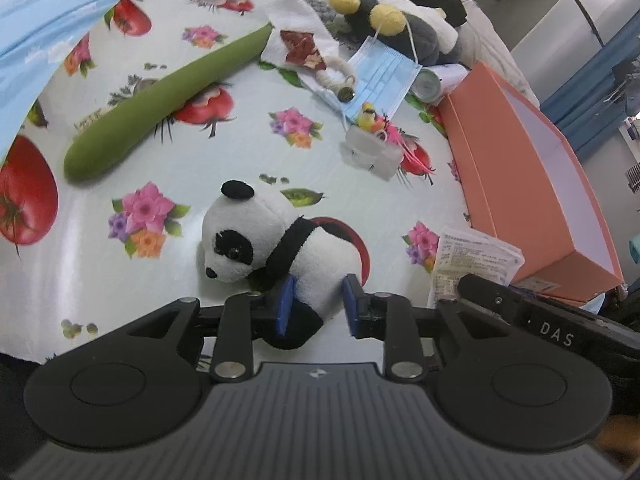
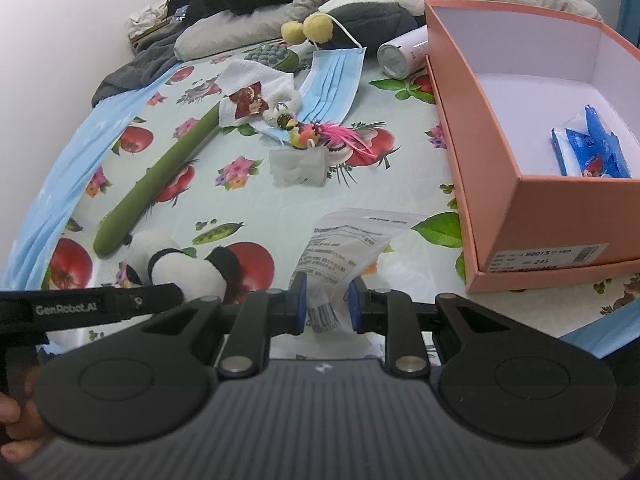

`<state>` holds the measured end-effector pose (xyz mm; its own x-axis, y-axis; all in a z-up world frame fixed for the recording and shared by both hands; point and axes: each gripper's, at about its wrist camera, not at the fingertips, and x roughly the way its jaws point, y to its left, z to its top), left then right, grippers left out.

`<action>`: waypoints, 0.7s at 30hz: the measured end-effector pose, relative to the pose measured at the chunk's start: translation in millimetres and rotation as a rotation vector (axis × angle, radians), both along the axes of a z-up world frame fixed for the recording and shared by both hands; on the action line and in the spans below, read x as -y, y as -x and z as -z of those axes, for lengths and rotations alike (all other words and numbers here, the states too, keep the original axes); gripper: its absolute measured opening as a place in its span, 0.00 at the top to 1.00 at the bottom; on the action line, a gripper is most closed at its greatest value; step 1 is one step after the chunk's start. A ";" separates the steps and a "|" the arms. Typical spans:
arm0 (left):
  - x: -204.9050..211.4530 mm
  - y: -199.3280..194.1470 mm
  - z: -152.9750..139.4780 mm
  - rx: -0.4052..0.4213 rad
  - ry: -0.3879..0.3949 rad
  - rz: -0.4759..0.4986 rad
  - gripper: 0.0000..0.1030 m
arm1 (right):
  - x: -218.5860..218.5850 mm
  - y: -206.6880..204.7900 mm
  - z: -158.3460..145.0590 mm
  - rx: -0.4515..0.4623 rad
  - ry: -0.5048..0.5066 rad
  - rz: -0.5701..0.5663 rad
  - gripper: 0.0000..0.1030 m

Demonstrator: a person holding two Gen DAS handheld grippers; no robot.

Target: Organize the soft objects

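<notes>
Left gripper (image 1: 318,304) is straddling the rump of a small black-and-white plush panda (image 1: 276,252) — blue pads standing part-open on either side of the white body, the left pad against the fur, the right pad just beside it; a firm pinch is not evident. The panda is lying on its side on the table, on a glossy cloth printed with tomatoes and flowers (image 1: 120,272), head pointing to the left of the view.

Right gripper (image 2: 327,308) is hovering over a clear plastic bag with a printed white label (image 2: 340,248); its jaws are standing narrowly apart with the bag's barcode end between them — whether the pads are pinching the film, I cannot tell.

A long green stuffed tube (image 1: 160,104) is lying diagonally beyond the panda. Farther back, a pale blue pleated face mask (image 2: 332,80) and a small feathered toy bird with a pink tail (image 2: 320,136) are sitting near each other. An open salmon-pink cardboard box (image 2: 480,152) is standing at the right, holding blue packets (image 2: 592,148).
</notes>
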<state>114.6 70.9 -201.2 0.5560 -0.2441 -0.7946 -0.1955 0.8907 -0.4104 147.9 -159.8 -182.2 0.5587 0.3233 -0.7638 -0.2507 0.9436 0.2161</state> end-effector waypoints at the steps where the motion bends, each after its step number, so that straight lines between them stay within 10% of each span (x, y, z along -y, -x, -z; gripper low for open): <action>1: -1.7 0.3 1.4 -0.007 0.017 -0.015 0.51 | -0.9 0.5 -0.4 0.001 0.002 -0.003 0.77; 3: -3.9 0.7 3.4 -0.009 0.055 -0.050 0.39 | -3.3 1.2 -1.4 0.001 0.006 -0.009 0.77; 21: -6.6 -28.3 28.6 -0.089 0.153 -0.161 0.44 | -24.8 -11.6 0.8 -0.070 0.078 0.002 0.77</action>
<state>142.9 77.5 -229.8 0.5273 -0.2795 -0.8024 -0.3713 0.7736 -0.5135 159.5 -135.0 -183.0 0.5039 0.2602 -0.8236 -0.2352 0.9588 0.1591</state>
